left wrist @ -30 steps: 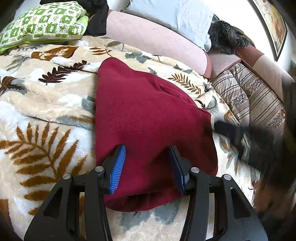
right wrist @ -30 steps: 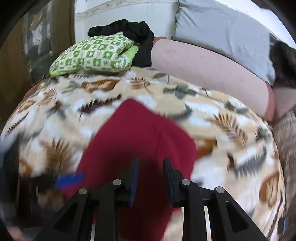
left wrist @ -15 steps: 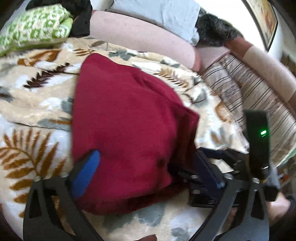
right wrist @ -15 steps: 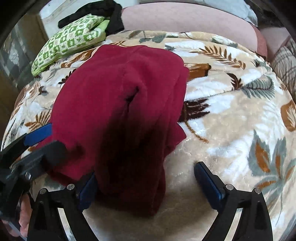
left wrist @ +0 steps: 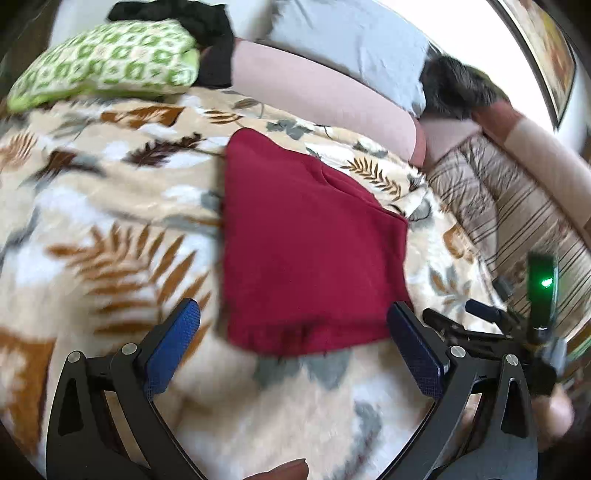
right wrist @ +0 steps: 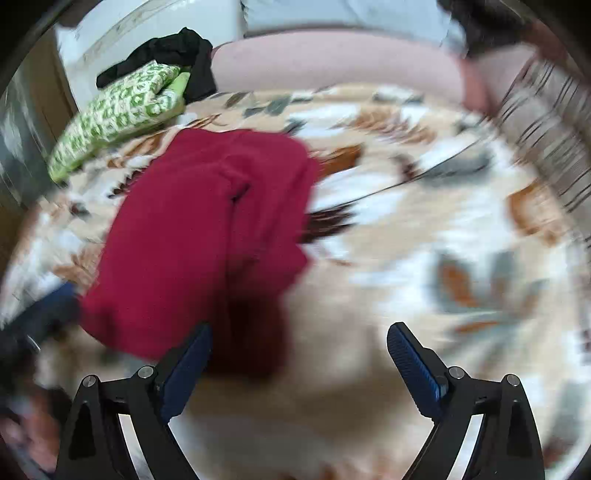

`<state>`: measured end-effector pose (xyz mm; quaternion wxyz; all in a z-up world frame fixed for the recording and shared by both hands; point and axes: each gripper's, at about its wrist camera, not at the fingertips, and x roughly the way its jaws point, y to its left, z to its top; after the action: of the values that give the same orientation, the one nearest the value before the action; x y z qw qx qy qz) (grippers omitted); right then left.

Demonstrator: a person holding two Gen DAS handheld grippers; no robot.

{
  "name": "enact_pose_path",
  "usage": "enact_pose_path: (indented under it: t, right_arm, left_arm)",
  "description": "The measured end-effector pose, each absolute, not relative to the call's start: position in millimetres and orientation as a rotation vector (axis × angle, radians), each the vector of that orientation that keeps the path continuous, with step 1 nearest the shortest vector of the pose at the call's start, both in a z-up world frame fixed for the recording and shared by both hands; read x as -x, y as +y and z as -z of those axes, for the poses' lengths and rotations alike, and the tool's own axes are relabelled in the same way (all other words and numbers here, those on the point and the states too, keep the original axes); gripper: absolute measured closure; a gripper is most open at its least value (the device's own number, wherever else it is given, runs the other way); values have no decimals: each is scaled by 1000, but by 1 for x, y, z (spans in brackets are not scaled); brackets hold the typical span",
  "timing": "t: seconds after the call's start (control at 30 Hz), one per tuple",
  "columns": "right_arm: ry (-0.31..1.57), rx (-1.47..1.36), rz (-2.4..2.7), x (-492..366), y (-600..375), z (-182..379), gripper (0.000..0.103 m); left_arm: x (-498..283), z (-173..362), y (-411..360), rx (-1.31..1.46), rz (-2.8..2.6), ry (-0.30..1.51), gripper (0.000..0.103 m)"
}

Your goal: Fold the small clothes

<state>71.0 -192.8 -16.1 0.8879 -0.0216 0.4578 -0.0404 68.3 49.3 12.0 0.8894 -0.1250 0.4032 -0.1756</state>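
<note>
Two tools are showing, both spread wide and gripping nothing. In the left wrist view, the left tool [left wrist: 293, 347] is filling the bottom of the frame, its blue pads [left wrist: 173, 347] standing far apart over the leaf-print blanket [left wrist: 110, 258]. The folded red garment [left wrist: 310, 258] is lying flat on that blanket in the middle of the frame, its near hem sitting just above the gap between the pads and touching neither of them. At the lower right of the same frame the right tool [left wrist: 480, 325] is appearing as a dark shape with a green light glowing on it, just beside the garment's lower right corner.

In the right wrist view, which is blurring heavily, the right tool [right wrist: 299, 362] is occupying the bottom edge with its fingers [right wrist: 413, 365] wide apart. The red garment [right wrist: 199, 236] is sitting left of centre, its near end lying close to the left finger; whether the two are touching cannot be told. A blurred blue and black shape at the left edge is the left tool [right wrist: 44, 314].

A green patterned pillow [left wrist: 107, 70] is resting at the upper left of the left wrist frame, with a black cloth [left wrist: 199, 26] behind it, a pink bolster [left wrist: 325, 99] running across the top, and a striped cover [left wrist: 517, 210] at the right.
</note>
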Motion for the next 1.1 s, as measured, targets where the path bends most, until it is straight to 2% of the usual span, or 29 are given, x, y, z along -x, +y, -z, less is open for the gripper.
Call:
enact_pose_path:
  t: [0.07, 0.1, 0.23, 0.27, 0.3, 0.4, 0.47, 0.77, 1.1]
  right_arm:
    - [912, 10, 167, -60, -206, 6, 15]
    - [843, -19, 163, -52, -211, -6, 22]
    - [580, 43, -89, -36, -180, -45, 32]
    - [553, 89, -161, -40, -167, -48, 40]
    - [562, 100, -226, -48, -159, -48, 55]
    - [633, 23, -309, -78, -155, -37, 81]
    - [650, -11, -340, -97, -157, -30, 89]
    - [808, -78, -325, -134, -174, 16, 90]
    - [846, -57, -253, -135, -179, 33, 89]
  left_arm:
    - [-59, -11, 54, 288, 364, 868, 1]
    - [-56, -10, 53, 287, 360, 878, 1]
    - [-42, -17, 36, 159, 318, 850, 1]
    - [-38, -18, 30, 125, 313, 842, 1]
    - [-37, -18, 27, 107, 315, 841, 1]
    - [-33, -18, 21, 49, 315, 843, 1]
    - [-34, -19, 20, 46, 307, 845, 1]
    - [-48, -1, 19, 44, 267, 894, 1]
    - [-52, 7, 11, -6, 301, 916, 1]
